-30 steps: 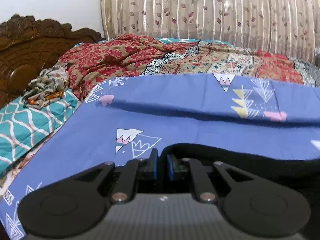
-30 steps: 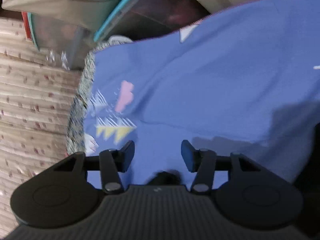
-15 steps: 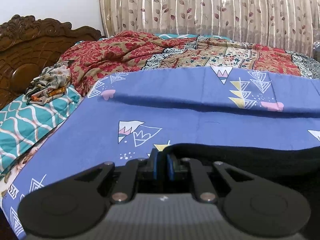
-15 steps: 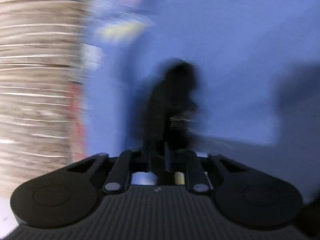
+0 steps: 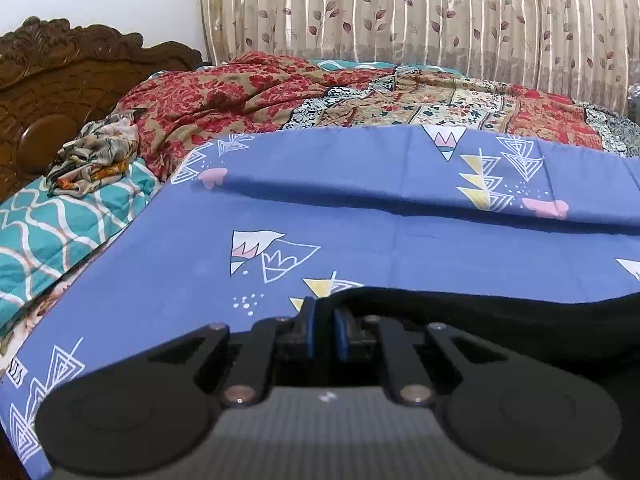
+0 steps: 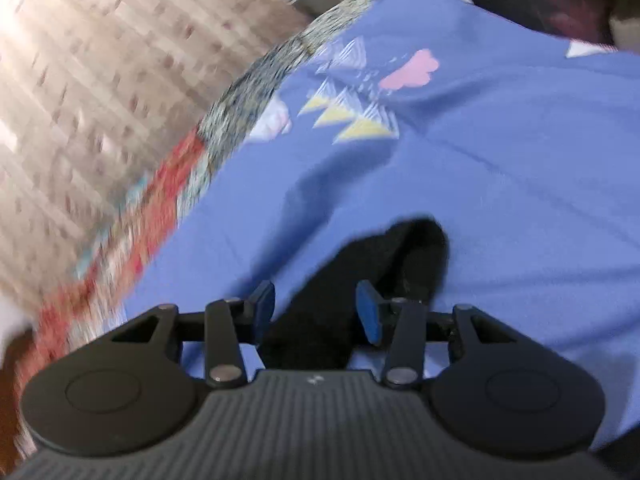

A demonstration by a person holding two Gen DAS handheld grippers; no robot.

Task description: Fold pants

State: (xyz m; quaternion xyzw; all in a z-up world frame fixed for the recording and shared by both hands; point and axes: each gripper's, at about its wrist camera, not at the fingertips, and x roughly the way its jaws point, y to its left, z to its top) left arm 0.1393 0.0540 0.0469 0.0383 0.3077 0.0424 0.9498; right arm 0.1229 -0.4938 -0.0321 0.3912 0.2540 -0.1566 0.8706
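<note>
Because the black, soft knit-looking pants [image 5: 500,316] drape in a limp band across the blue bedsheet printed with white, yellow and pink triangles [image 5: 360,240], they will likely handle as a light, floppy thing that sags wherever it is not held and carries no shape of its own. The cloth looks matte and slightly fuzzy, so it should not slip much between rubber pads, and nothing about it is fragile. An edge or corner, pinched through all layers, seems the best place to take hold, one gripper at each end of the fold line, so the span between them stays taut.

The left gripper [image 5: 324,334] is nipped tight on one end of the pants, its blue pads nearly meeting with black cloth between them, the rest of the garment trailing off to the right along the sheet. The right gripper [image 6: 316,312] stands about half apart and its jaws are opening; a bunched end of the pants [image 6: 360,276] lies between them on the sheet, and the pads do not appear to press on it.

On writing: a few small white letters sit at the sheet's near-left edge in the left wrist view, too small to read; no brand or label shows on the pants
</note>
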